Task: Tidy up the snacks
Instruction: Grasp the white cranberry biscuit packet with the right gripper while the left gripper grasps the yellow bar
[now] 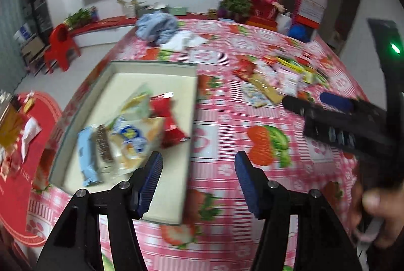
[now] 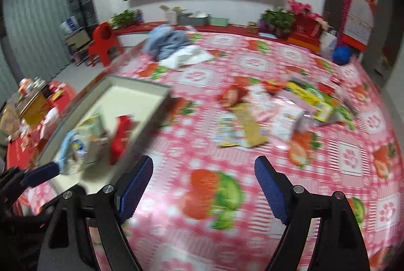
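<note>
Both tongs, the left tongs (image 1: 198, 167) and right tongs (image 2: 203, 172), gape empty between loads; next, reach the loose snacks (image 2: 277, 107) at right, bound for the box (image 1: 151, 66).

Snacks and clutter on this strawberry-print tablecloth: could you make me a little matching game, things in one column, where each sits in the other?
Things:
1. Red crinkly snack packet
2. Long tan flat snack bar
3. Crumpled light-blue cloth
4. Red plastic chair

Places:
A. On the floor beyond the table
B. Inside the shallow cream cardboard box
C. At the far end of the table
D. Loose on the tablecloth, in the scattered pile of packets

Pairs: 1-B, 2-D, 3-C, 4-A
</note>
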A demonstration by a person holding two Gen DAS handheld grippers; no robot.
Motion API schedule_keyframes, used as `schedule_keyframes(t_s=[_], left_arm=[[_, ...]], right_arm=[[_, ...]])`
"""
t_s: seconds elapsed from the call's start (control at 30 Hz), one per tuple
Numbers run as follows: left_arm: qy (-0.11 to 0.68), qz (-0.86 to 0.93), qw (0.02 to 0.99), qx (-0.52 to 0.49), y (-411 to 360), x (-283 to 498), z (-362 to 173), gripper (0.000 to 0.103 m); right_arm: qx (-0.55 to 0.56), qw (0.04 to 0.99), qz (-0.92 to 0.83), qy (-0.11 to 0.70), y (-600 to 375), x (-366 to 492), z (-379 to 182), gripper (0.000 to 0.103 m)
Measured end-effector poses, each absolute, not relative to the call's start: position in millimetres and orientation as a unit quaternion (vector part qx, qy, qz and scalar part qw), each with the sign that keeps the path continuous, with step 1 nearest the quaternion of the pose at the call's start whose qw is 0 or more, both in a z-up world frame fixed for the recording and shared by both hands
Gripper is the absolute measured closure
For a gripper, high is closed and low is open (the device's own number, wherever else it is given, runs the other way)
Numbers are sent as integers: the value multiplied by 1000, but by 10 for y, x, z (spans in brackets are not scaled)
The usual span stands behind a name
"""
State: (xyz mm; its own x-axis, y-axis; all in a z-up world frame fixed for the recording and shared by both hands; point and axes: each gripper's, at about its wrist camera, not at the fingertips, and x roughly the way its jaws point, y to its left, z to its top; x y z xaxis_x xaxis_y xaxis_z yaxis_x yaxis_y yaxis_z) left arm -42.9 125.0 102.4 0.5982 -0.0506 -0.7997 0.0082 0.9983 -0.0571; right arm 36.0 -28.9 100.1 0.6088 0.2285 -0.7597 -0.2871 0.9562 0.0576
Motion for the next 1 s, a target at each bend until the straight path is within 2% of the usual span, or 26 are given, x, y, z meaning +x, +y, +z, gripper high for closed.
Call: schedule_keyframes(t_s=[0.2,0.4,0.43,0.47,0.6,0.67,0.7,1.0], left_arm=[[471,-51,881,-4,783,-238,904,39],[500,-44,865,-13,745,-8,739,39],[502,-40,864,-14,758,13,722,39],[505,-38,862,-14,769,45,708,39],[512,-33,859,-12,754,164,671,39],[514,-39,857,-14,717,260,668,39],[515,-42,856,-19,701,312,674,39],[519,-67,852,-26,90,1197,645,39]], right_arm=[[2,895,59,442,-1099,1048,925,19],[-1,875,45,482,-1026,1562,604,20],[-2,873,40,486,-971,1646,545,27],[-4,870,33,492,-941,1721,474,30],[0,850,21,526,-903,1942,165,33],[-20,858,19,513,-886,1928,103,60],[-27,862,21,505,-899,1891,98,64],[0,874,23,485,-1649,1012,53,64]])
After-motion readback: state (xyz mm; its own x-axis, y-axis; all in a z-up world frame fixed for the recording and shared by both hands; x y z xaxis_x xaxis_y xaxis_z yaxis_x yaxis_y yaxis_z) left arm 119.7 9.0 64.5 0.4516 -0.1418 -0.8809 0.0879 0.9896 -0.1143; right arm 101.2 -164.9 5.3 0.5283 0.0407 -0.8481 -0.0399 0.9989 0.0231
